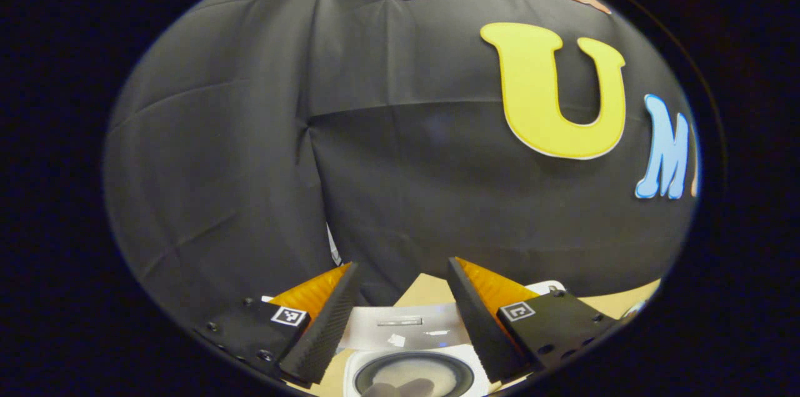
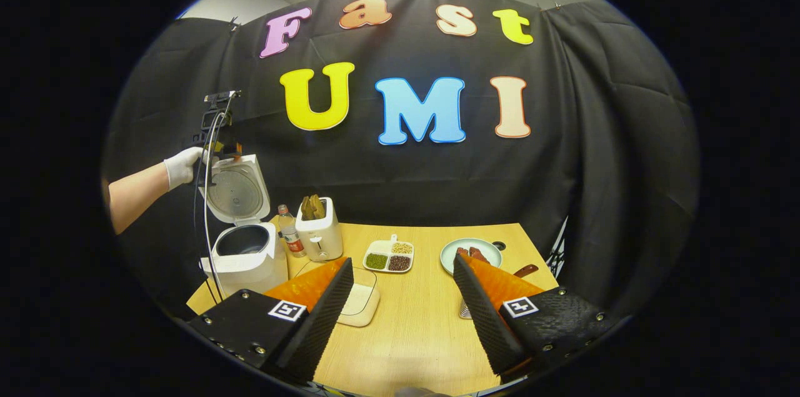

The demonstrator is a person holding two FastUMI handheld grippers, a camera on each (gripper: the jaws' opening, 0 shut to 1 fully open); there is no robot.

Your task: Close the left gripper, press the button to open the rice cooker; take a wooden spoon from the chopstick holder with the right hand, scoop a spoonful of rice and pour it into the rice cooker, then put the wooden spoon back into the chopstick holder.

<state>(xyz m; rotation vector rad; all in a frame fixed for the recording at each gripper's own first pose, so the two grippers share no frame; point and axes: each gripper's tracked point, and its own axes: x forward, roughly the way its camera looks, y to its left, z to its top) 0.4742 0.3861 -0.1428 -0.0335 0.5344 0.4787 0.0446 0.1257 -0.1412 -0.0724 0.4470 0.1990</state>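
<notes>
Wooden table (image 2: 425, 316) carries one rice cooker (image 2: 245, 253) at its left end, lid up. Outward stand one bottle (image 2: 290, 231), one toaster (image 2: 319, 231), one divided dish (image 2: 389, 256) and one plate (image 2: 470, 253). Left gripper (image 1: 400, 322) and right gripper (image 2: 400, 316) both hold their jaws apart, empty.

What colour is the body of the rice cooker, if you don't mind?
White, seen best in the right gripper view: the rice cooker stands with its lid up.

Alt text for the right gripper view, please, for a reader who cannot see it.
A white rice cooker stands open at the left of a wooden table, its lid raised beside a gloved hand. Farther right stand a toaster, a divided dish of grains and a plate. The right gripper is open, fingers wide apart.
</notes>
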